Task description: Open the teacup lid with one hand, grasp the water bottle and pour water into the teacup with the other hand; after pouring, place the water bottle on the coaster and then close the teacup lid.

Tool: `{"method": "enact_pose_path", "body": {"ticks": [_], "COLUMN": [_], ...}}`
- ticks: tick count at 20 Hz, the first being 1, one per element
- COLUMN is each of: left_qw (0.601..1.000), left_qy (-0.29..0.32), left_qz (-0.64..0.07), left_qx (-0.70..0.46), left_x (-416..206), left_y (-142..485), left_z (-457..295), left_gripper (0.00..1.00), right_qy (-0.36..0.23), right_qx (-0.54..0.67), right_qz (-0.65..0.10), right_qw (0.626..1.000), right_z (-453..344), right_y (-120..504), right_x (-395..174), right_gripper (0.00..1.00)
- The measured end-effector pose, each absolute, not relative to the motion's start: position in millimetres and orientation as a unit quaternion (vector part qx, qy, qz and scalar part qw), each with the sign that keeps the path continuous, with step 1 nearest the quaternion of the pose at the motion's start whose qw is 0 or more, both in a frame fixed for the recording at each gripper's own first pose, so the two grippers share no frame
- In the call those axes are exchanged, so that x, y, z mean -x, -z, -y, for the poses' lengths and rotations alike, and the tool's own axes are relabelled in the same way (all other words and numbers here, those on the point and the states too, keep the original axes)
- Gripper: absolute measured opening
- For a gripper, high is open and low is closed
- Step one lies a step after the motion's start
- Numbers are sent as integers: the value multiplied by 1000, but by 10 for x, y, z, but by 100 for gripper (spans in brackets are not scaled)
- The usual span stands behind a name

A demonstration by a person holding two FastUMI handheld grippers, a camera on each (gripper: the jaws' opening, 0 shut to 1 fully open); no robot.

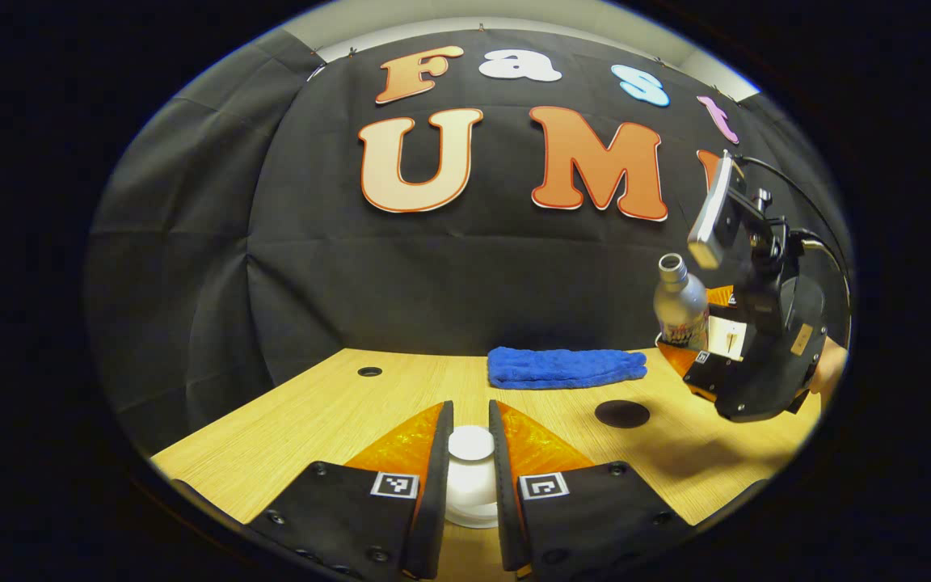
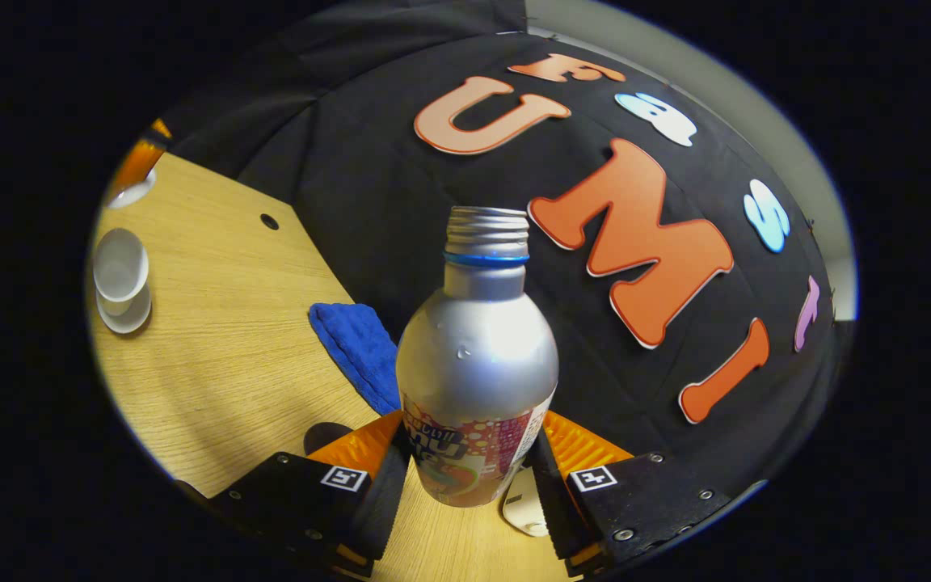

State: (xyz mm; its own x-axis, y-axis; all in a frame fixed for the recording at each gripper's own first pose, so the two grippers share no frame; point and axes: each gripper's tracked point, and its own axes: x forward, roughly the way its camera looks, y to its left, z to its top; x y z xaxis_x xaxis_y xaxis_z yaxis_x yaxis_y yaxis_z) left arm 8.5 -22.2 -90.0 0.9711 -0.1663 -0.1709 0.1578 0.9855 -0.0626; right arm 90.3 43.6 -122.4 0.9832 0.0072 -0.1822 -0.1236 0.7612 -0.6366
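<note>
Between the left gripper's (image 1: 471, 477) fingers in the left gripper view, the white teacup lid (image 1: 470, 444) is sitting clamped by its knob, apparently lifted so the cup stays uncovered, while off to the right the right gripper (image 1: 712, 343) is carrying the water bottle (image 1: 680, 311) above the table (image 1: 336, 404), past the blue towel (image 1: 566, 366) and the dark round coaster (image 1: 621, 414). Moving to the right gripper view, that gripper (image 2: 473, 477) is squeezing the uncapped bottle (image 2: 478, 364) low on its body, tilted, probably for pouring, and the open teacup (image 2: 120, 267) is waiting on its saucer (image 2: 124, 317) far left.
</note>
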Motion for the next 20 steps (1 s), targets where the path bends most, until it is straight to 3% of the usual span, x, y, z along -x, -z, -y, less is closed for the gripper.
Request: {"method": "enact_pose_path", "body": {"ticks": [5, 14, 20], "left_qw": [990, 983, 982], "left_qy": [87, 74, 64], "left_qz": [-112, -166, -177], "left_qx": [18, 9, 7], "left_x": [-155, -224, -232], "left_y": [1130, 1531, 1589], "left_z": [385, 419, 383], "left_gripper": [31, 29, 34], "right_qy": [-34, -52, -64], "right_qx": [249, 168, 151], "right_qz": [-107, -110, -116], "right_qw": [962, 978, 980], "right_z": [-200, -194, -224], "right_y": [1225, 1289, 1332], "right_x": [-855, -875, -873], "right_gripper": [76, 76, 76]}}
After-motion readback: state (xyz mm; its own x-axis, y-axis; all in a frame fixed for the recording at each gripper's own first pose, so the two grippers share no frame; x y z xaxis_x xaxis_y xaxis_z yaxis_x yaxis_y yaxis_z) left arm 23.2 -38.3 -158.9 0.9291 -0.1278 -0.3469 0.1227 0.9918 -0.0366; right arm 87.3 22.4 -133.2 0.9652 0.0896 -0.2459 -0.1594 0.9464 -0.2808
